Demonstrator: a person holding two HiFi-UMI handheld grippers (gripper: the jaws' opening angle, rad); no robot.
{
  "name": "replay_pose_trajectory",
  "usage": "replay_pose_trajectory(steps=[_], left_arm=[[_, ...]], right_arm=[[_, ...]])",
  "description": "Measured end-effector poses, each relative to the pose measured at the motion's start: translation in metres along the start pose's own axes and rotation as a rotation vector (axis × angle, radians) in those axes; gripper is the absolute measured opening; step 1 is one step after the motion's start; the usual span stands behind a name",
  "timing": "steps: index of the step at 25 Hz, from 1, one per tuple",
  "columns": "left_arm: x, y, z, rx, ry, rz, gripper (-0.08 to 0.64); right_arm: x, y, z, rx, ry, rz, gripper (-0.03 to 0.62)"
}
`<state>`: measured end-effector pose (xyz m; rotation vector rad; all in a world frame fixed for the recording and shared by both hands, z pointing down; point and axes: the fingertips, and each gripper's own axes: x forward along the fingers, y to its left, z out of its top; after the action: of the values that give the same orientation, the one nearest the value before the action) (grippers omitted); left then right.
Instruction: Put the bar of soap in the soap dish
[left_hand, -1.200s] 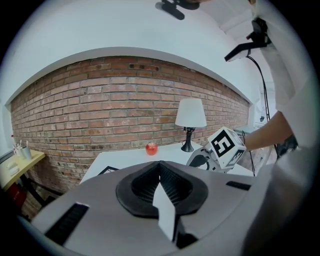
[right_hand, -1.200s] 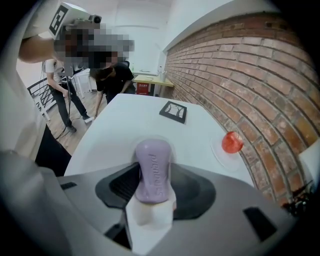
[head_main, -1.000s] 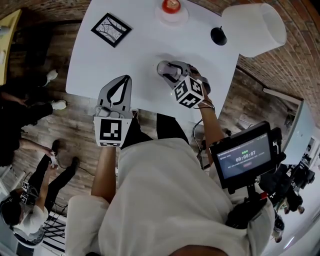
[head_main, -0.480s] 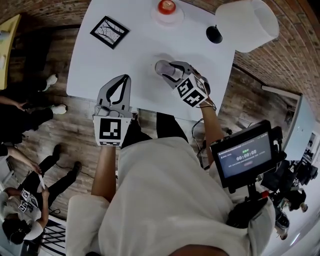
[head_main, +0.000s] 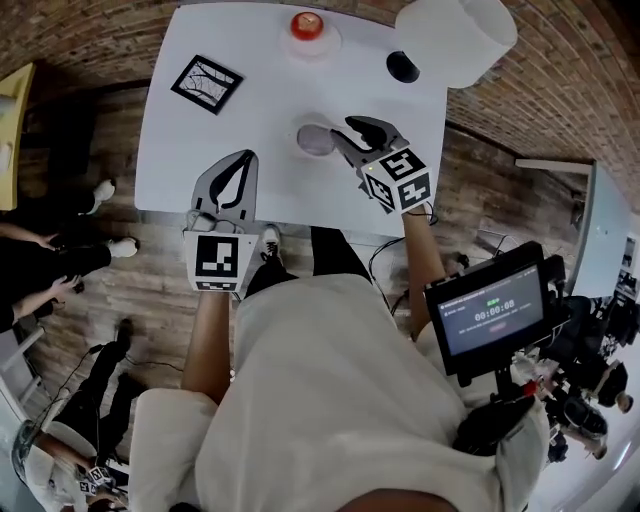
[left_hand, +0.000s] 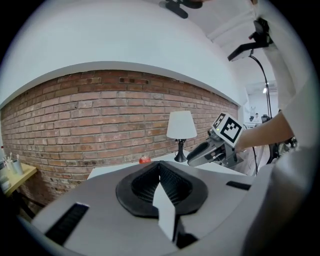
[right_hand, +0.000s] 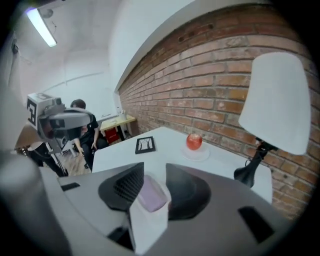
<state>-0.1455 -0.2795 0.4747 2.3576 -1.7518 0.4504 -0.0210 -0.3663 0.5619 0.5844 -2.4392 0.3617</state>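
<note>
Head view shows an oval soap dish on the white table, just left of the fingertips of the right gripper. The inside of the dish looks greyish. Farther beyond those fingertips, a saucer carries a red round object. The left gripper sits near the table's front edge, well apart from both dishes.

Left gripper view shows its fingers pressed together with nothing between them.

Right gripper view shows jaws that have just been closing and now pinch a pale lilac bar of soap between the pads. The saucer and its red object lie ahead of the fingertips.
</note>
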Motion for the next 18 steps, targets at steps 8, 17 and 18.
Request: replay_pose_trajectory(steps=[8, 17, 18], left_arm=[[-0.03, -0.013, 0.038, 0.055, -0.085, -0.032, 0.008], [-0.053, -0.02, 0.063, 0.116, -0.172, -0.096, 0.008], [-0.056, -0.021, 0.065, 0.116, -0.174, -0.095, 0.008]], right_arm=[[-0.065, 0.029, 0.041, 0.048, -0.205, -0.08, 0.053], [-0.134, 0.063, 0.073, -0.039, -0.368, -0.227, 0.005], [-0.141, 0.067, 0.077, -0.047, -0.382, -0.236, 0.005]])
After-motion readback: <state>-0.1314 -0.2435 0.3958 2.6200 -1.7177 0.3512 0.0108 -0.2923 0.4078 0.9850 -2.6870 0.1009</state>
